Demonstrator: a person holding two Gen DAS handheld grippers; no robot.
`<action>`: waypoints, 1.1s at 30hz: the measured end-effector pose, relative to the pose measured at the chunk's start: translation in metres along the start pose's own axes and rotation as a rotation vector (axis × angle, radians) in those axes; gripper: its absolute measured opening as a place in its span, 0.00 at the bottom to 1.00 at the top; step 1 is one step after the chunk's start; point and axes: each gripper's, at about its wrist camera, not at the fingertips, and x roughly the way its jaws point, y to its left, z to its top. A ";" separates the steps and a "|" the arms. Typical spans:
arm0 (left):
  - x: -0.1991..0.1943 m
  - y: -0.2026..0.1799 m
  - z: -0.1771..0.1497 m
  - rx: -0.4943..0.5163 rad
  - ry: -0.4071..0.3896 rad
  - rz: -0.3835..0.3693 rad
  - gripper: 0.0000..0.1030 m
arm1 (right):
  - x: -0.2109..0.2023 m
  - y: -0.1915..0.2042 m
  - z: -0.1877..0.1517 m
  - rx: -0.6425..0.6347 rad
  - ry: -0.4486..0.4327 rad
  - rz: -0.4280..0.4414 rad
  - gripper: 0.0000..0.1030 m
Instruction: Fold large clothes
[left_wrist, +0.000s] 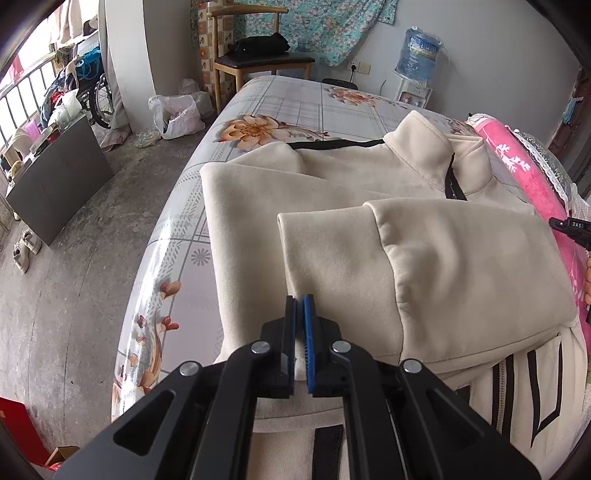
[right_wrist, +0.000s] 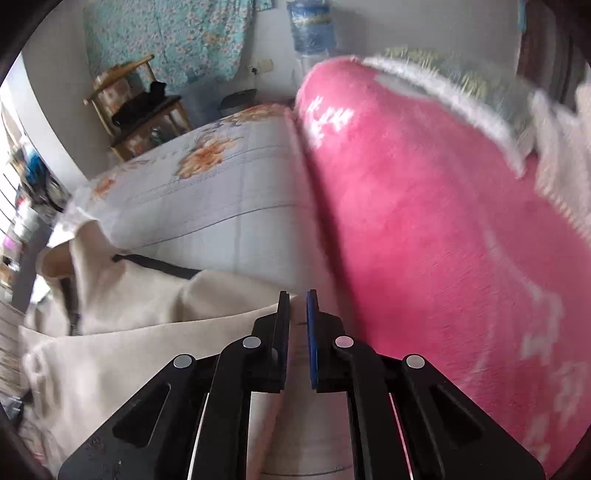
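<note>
A beige zip-up jacket (left_wrist: 332, 206) with black trim lies on the flowered bed sheet (left_wrist: 280, 107), its collar toward the far right. One sleeve (left_wrist: 424, 258) is folded across the body. My left gripper (left_wrist: 299, 301) hovers at the near edge of that sleeve, jaws nearly closed, with nothing visibly between them. My right gripper (right_wrist: 297, 297) is over the jacket's right edge (right_wrist: 155, 295), beside the pink blanket (right_wrist: 424, 206), jaws narrowly apart and empty. This view is motion-blurred. The right gripper's tip also shows in the left wrist view (left_wrist: 570, 226).
A pink blanket (left_wrist: 517, 158) and pillows lie along the bed's right side. A wooden chair (left_wrist: 255, 62) with a black bag, a water dispenser (left_wrist: 415, 70), plastic bags (left_wrist: 177, 114), a dark cabinet (left_wrist: 55, 181) and shoes (left_wrist: 26, 247) stand on the concrete floor.
</note>
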 end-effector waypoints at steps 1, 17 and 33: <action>0.000 0.000 0.000 0.001 0.000 0.001 0.04 | -0.008 -0.001 0.000 -0.038 -0.028 -0.071 0.12; 0.000 0.013 -0.001 -0.047 -0.018 -0.031 0.08 | -0.032 0.049 -0.075 -0.409 0.056 0.102 0.07; 0.012 -0.020 0.010 0.020 0.031 -0.159 0.28 | -0.040 0.083 -0.100 -0.377 0.064 0.186 0.52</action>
